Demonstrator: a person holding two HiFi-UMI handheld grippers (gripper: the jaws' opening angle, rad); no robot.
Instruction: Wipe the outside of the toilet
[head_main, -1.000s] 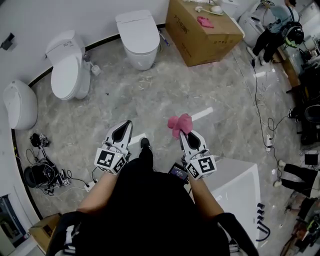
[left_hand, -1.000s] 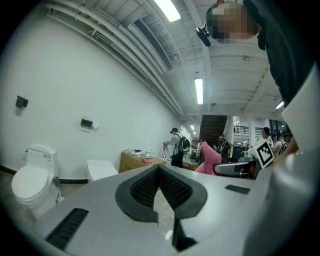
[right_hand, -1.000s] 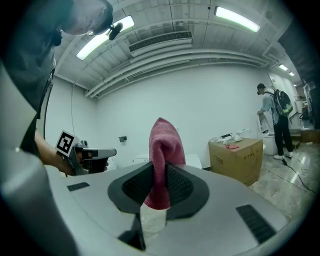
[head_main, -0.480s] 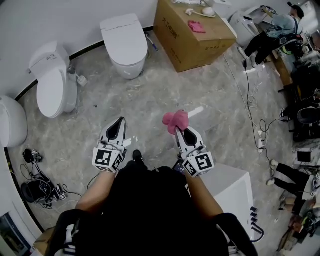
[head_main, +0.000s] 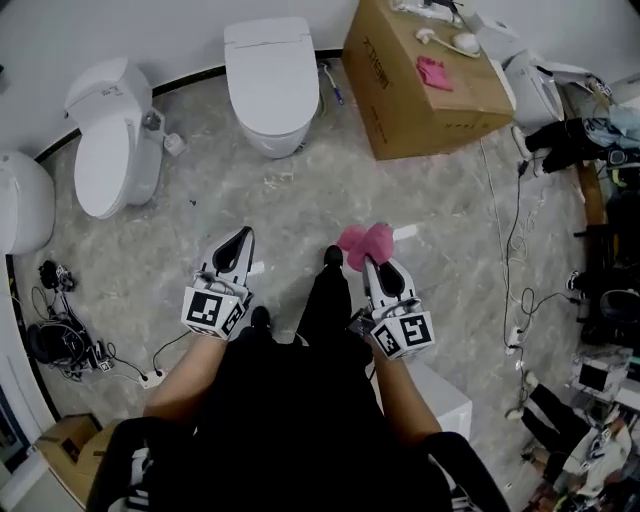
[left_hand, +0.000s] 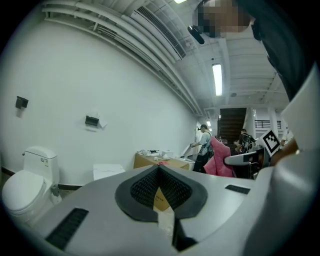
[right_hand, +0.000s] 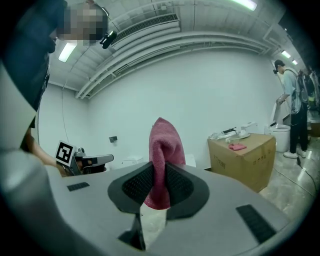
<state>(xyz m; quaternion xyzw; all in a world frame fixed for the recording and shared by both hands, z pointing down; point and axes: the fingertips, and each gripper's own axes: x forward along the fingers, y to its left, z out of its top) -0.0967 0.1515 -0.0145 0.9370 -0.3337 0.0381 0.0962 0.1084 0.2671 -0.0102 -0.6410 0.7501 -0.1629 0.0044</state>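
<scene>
Your R gripper (head_main: 371, 262) is pinching a pink cloth (head_main: 362, 240) tight, w/ the cloth sticking out past the tips. Your L gripper (head_main: 243, 237) is pressed together w/ nothing in it. Both are over the floor (head_main: 300, 200) near you, well apart from the white toilet (head_main: 268, 80) at the far wall, which sits btw another toilet (head_main: 105, 150) on the left & a cardboard box (head_main: 425, 105) on the right.

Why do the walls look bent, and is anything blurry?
Left gripper view: a wide-angle lens bows the ceiling pipes and blackens the corners. Right gripper view: same bending; the pink cloth is sharp. Head view: the wall curves; light is even, shadows soft.
</scene>
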